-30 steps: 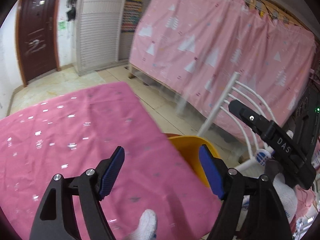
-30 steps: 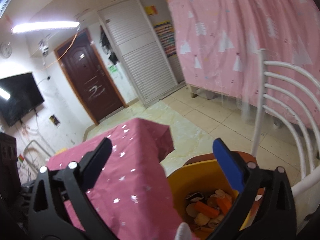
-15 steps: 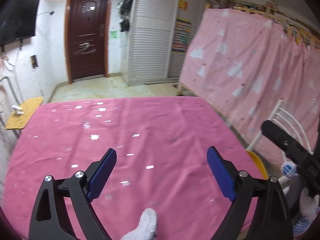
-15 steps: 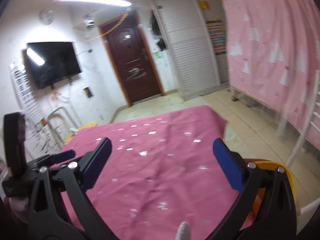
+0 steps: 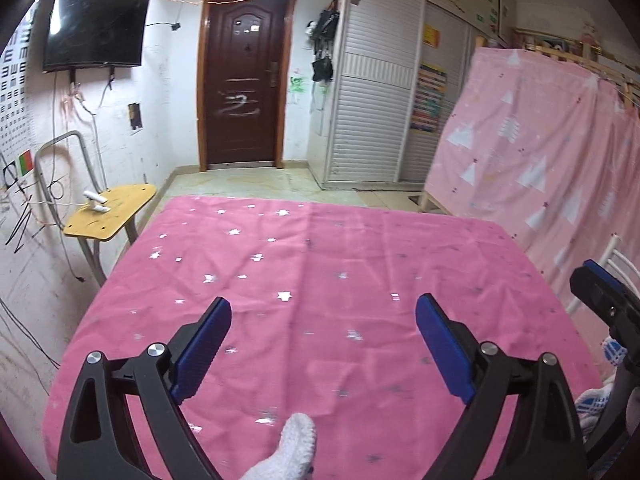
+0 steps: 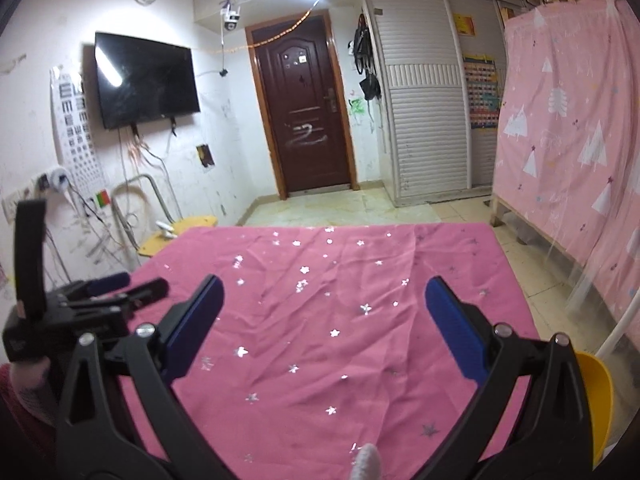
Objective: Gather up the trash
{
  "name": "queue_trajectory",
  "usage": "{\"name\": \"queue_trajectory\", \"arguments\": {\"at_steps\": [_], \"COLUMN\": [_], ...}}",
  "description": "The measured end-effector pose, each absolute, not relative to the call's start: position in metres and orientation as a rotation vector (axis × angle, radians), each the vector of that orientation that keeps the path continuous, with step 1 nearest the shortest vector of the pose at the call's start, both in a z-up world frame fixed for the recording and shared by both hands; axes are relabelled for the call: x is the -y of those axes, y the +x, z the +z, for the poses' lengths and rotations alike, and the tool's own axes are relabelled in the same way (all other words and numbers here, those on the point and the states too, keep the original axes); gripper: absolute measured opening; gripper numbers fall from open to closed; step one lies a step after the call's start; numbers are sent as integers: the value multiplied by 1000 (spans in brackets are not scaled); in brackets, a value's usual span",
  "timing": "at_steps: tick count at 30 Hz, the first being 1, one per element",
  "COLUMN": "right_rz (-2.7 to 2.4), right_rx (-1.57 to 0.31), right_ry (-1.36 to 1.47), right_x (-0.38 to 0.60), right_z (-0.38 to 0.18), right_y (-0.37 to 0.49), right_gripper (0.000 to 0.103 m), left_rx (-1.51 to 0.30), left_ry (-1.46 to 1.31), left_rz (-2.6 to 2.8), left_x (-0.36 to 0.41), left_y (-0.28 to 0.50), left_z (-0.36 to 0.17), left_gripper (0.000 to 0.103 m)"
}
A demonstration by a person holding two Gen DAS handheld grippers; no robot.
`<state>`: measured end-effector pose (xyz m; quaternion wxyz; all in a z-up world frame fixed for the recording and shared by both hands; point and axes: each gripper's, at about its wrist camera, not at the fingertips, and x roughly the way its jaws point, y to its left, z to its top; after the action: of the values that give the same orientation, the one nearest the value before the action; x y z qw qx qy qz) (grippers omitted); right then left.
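Above the table (image 5: 340, 264), which is covered by a pink cloth with silver stars, both tools hang side by side with nothing between their blue pads. The left tool (image 5: 322, 344) is released, its fingers spread wide over the cloth, and the right tool (image 6: 322, 320) is spread just as wide. In the right wrist view the left tool shows at the left edge, and in the left wrist view the right tool shows at the right edge. A yellow bin (image 6: 598, 396) peeks in at the lower right of the right wrist view, just beside the table's near right corner; its contents cannot be seen. Beyond the table stand a dark wooden door (image 5: 244, 84), a wall-mounted television (image 6: 146, 80) and a pink curtain (image 5: 552, 168).
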<state>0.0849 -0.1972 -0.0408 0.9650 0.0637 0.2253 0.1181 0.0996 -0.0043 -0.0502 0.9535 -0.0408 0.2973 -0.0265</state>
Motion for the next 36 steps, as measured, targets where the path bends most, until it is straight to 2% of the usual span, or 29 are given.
{"name": "queue_trajectory", "arguments": {"at_steps": [8, 36], "right_rz": [227, 218], "right_rx": [-449, -456], "right_ry": [89, 103], "right_x": [188, 194], "right_z": [-50, -60], "right_y": [89, 89], "right_gripper": [97, 97], "left_rx": [-601, -607], "left_ry": [-102, -99], "left_rz": [-53, -53], "left_x": [-14, -9], "left_y": [104, 106], "left_z": [-61, -65], "left_gripper": [85, 85]}}
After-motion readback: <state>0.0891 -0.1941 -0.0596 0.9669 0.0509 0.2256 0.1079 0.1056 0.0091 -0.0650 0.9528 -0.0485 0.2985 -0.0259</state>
